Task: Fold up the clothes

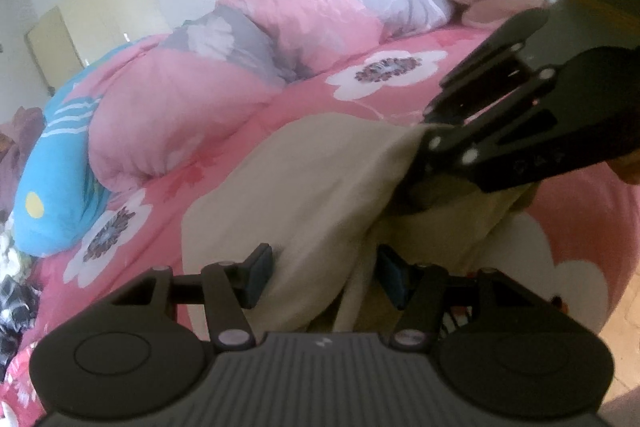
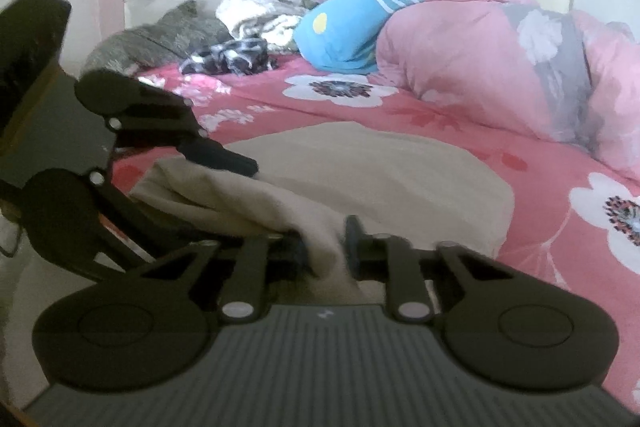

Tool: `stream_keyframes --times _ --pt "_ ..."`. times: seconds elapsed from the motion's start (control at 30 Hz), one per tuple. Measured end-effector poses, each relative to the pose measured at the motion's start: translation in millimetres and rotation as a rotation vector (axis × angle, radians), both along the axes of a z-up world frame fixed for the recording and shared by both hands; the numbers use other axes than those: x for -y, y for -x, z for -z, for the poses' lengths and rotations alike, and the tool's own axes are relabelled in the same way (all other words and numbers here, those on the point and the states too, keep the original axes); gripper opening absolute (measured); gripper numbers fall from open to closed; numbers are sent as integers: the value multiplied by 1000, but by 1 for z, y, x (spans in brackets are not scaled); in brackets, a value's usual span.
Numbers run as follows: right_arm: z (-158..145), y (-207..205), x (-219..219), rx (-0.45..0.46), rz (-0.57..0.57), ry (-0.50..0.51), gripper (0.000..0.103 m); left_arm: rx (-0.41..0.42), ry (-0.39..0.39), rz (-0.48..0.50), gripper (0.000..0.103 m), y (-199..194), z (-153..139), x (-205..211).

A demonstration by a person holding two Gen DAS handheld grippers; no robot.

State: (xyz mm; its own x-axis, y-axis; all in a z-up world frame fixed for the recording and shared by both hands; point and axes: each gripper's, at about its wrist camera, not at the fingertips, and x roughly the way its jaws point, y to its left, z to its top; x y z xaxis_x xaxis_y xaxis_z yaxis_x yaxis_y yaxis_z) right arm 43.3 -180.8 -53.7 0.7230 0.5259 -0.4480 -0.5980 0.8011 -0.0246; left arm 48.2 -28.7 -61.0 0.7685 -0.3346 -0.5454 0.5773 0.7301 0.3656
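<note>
The left tool [image 1: 324, 277] is held low over the near edge of the bed, pointing across it, its two blue-padded fingers [image 1: 259, 275] spread well apart with a ridge of the plain beige cloth garment [image 1: 320, 179] rising in the gap; neither pad presses the fabric, so it grips nothing. In the right wrist view this same tool comes in from the left, tilted down onto the bunched near-left corner of the garment. The garment lies on the pink bed sheet printed with large white flowers [image 2: 460, 131], mostly flat, its long axis seemingly running side to side along the bed's near edge, though blur and the lens's bending make this hard to judge; its smoother, rounded end points right and its crumpled end lies left, toward the tools. The right tool [image 2: 328, 247] sits at the garment's near edge, its fingers drawn close with a fold of beige cloth pinched between them. Beyond the garment, a puffy pink-and-grey floral quilt [image 2: 480, 43] is heaped along the far side, touching a bright blue pillow with white stripes and a yellow spot [image 2: 340, 35].
</note>
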Motion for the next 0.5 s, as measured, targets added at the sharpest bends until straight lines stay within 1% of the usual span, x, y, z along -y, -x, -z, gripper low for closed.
stream_keyframes --times 0.07,0.27,0.5 --pt "-4 4 0 28 4 -16 5 -3 18 -13 59 -3 -1 0" --pt "-9 -1 9 -1 5 -76 5 -19 63 -56 60 -10 -1 0" --pt "-9 -5 15 -29 -10 -138 5 -74 137 -119 60 -19 -2 -5"
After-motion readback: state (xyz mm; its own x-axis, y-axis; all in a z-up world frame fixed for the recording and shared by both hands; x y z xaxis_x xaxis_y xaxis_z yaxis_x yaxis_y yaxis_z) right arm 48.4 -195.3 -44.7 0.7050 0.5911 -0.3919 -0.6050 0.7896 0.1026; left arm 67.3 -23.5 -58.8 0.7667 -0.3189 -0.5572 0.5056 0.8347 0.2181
